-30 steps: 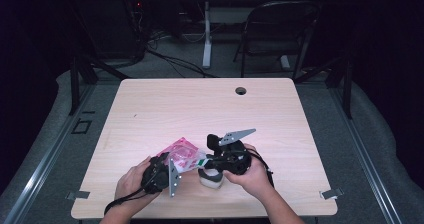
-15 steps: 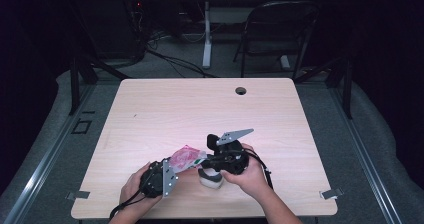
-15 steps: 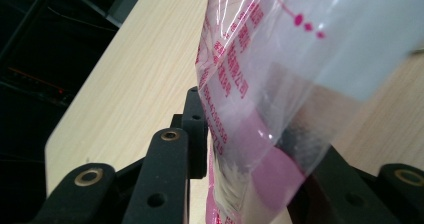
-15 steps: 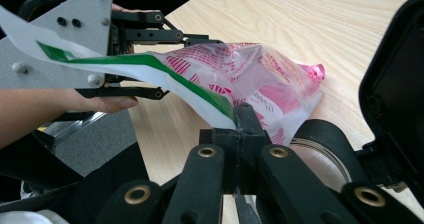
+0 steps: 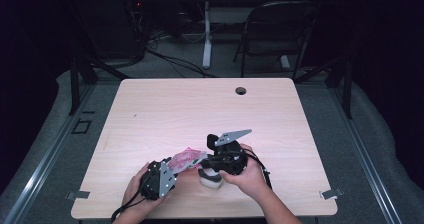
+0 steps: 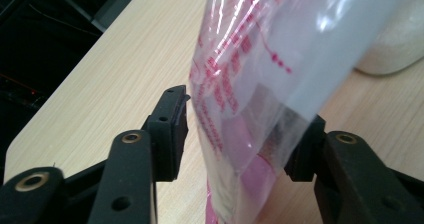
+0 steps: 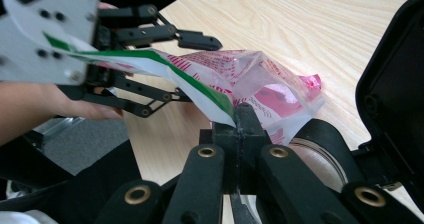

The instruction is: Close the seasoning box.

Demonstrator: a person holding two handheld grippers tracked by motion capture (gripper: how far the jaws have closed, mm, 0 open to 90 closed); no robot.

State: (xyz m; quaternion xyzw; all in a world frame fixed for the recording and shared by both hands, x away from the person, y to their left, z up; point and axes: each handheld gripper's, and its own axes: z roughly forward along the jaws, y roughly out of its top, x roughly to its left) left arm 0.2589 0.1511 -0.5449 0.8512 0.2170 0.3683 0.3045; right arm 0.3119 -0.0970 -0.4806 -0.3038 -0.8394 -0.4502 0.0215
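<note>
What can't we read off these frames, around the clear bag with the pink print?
- Contents of the clear plastic bag with pink print: left gripper view, glare and folds blur them.
- Pink lettering on it: high view, too small; left gripper view, creased.
- White rounded object: high view, right gripper covers most; left gripper view, cut off by the edge.
- Left gripper: right pad's contact hidden behind film.

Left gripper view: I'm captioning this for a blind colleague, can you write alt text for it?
A clear plastic bag with red print hangs between the left gripper's open jaws, which have just been opening, above a light wooden table. A white rounded object lies on the table behind it.
</note>
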